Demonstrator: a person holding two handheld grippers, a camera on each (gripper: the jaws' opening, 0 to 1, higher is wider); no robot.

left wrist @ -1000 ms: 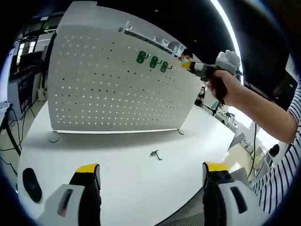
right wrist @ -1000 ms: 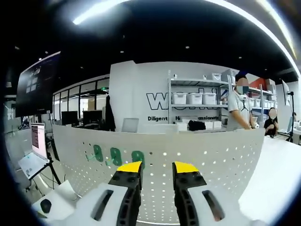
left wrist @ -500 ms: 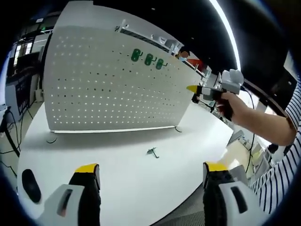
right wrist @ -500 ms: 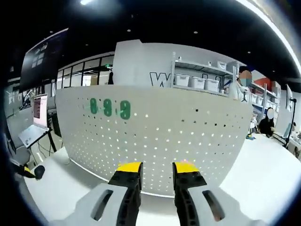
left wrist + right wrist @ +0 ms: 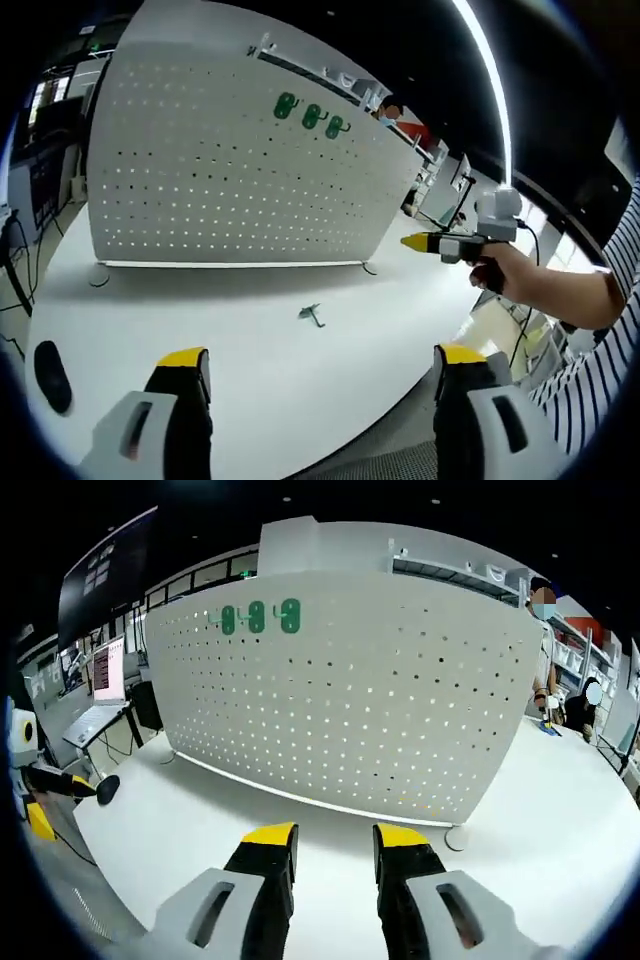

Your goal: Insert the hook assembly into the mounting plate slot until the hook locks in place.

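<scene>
The white pegboard mounting plate stands upright on the round white table. Three green hooks hang in a row near its top edge, and the same green hooks show at the pegboard's upper left. One loose green hook lies on the table in front of the board. My left gripper hovers over the table's near edge, jaws wide apart and empty. My right gripper faces the board with a narrow gap and nothing held. It also appears as the right gripper in a hand, right of the board.
A black mouse lies near the table's left edge, and the mouse shows again at the left. Cables trail off the table by the board's foot. A person stands behind the board. Shelving and desks lie beyond.
The right gripper has drawn back from the hooks at the pegboard's top and come down to the right, level with the board's foot. The three hooks stay in place.
</scene>
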